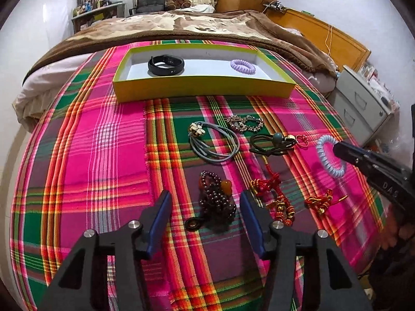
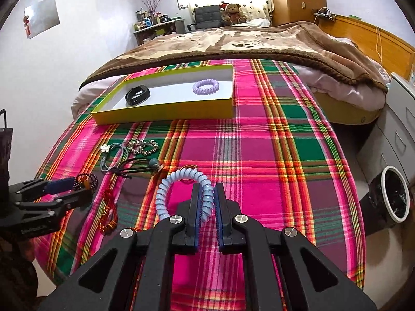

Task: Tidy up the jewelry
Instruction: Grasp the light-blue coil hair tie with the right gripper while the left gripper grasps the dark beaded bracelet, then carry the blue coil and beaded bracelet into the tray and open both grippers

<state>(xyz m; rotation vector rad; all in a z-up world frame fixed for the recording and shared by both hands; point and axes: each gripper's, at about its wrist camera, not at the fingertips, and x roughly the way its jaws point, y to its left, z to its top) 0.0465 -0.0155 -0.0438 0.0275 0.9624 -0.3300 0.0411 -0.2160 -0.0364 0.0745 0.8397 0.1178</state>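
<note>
A yellow-green box (image 1: 202, 89) (image 2: 166, 115) lies on the plaid cloth and holds a black band (image 1: 166, 65) (image 2: 137, 94) and a purple coil tie (image 1: 243, 66) (image 2: 205, 86). My right gripper (image 2: 207, 199) is shut on a pale blue coil tie (image 2: 181, 181) (image 1: 324, 155), just above the cloth. My left gripper (image 1: 205, 204) is open, its fingers on either side of a dark beaded bracelet (image 1: 215, 197) (image 2: 87, 181). Loose on the cloth are blue elastic ties (image 1: 215, 142), a rhinestone clip (image 1: 243, 124), a black tie (image 1: 272, 143) and red knotted charms (image 1: 280, 202).
A brown blanket (image 1: 181, 28) covers the bed beyond the box. A grey drawer cabinet (image 1: 363, 108) and a round bin (image 2: 394, 197) stand to the right of the bed. A wooden headboard (image 2: 376, 39) is at the far right.
</note>
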